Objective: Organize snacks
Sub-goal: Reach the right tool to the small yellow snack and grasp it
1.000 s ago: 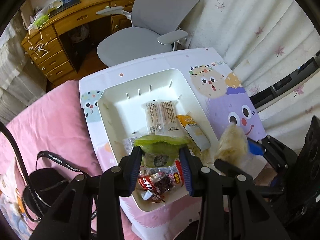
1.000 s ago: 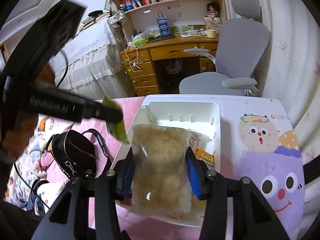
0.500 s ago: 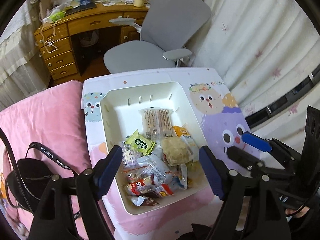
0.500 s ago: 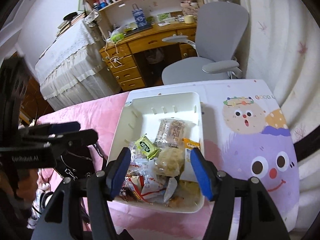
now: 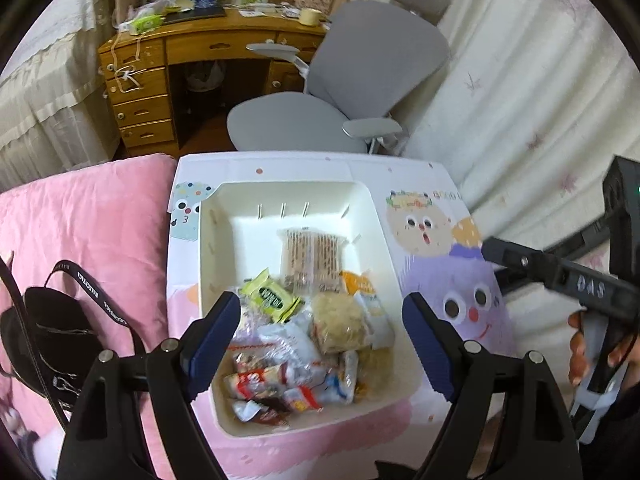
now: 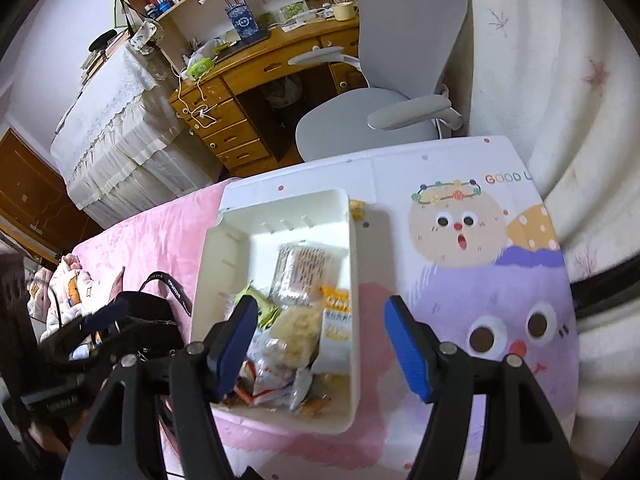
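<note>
A white bin stands on the cartoon-print table and holds several snack packets. A green packet, a pale puffed-snack bag and a clear cracker pack lie among them. My left gripper is open and empty above the bin's near end. My right gripper is open and empty above the bin's near right side; it also shows at the right of the left wrist view.
A black bag lies on the pink blanket left of the table. A grey office chair and a wooden desk stand beyond the table. White curtains hang on the right.
Both grippers opened: the left let go of the green packet and the right let go of the puffed-snack bag, which now lie in the bin. Both grippers have drawn back and up.
</note>
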A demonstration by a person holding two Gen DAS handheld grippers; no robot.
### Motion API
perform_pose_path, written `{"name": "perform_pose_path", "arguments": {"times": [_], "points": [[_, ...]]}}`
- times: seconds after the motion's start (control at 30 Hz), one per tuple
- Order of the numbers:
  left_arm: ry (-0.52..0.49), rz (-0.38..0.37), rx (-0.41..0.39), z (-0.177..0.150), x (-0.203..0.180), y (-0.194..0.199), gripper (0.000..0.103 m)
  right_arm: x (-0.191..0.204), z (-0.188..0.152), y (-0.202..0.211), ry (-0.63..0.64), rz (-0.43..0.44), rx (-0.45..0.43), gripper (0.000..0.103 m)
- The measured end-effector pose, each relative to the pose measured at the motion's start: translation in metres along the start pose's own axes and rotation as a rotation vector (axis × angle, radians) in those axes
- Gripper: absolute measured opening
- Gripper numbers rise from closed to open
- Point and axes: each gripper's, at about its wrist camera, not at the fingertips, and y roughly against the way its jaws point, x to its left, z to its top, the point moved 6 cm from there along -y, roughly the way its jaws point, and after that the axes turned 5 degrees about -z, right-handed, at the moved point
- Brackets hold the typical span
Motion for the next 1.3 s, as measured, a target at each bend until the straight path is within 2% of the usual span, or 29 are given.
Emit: {"name": "perform_pose_path", "arguments": {"times": [0.2, 0.4, 0.57, 0.77, 1.0, 1.3], "points": [[0.084, 0.027, -0.046, 0.007, -0.012, -0.025, 0.083, -0.026, 0.051, -0.034, -0.037, 0.012, 0.058, 0.066], [0.141, 0.067, -0.02, 0.002, -0.02, -0.061, 0.083, -0.045, 0.099, -0.095, -0.063, 0.046, 0.14, 0.066], [0.179, 0.106, 0.01, -0.01, -0.017, -0.085, 0.083, -0.049, 0.126, -0.152, -0.111, 0.069, 0.224, 0.066], [0.195, 0.15, -0.035, -0.013, -0.006, -0.088, 0.083, -0.045, 0.148, -0.214, -0.126, 0.063, 0.335, 0.066], [0.202, 0.184, -0.079, -0.011, 0.003, -0.084, 0.083, -0.038, 0.141, -0.272, -0.094, -0.014, 0.466, 0.066], [0.248, 0.187, -0.077, -0.012, 0.015, -0.089, 0.083, -0.019, 0.119, -0.316, -0.071, -0.031, 0.577, 0.066]]}}
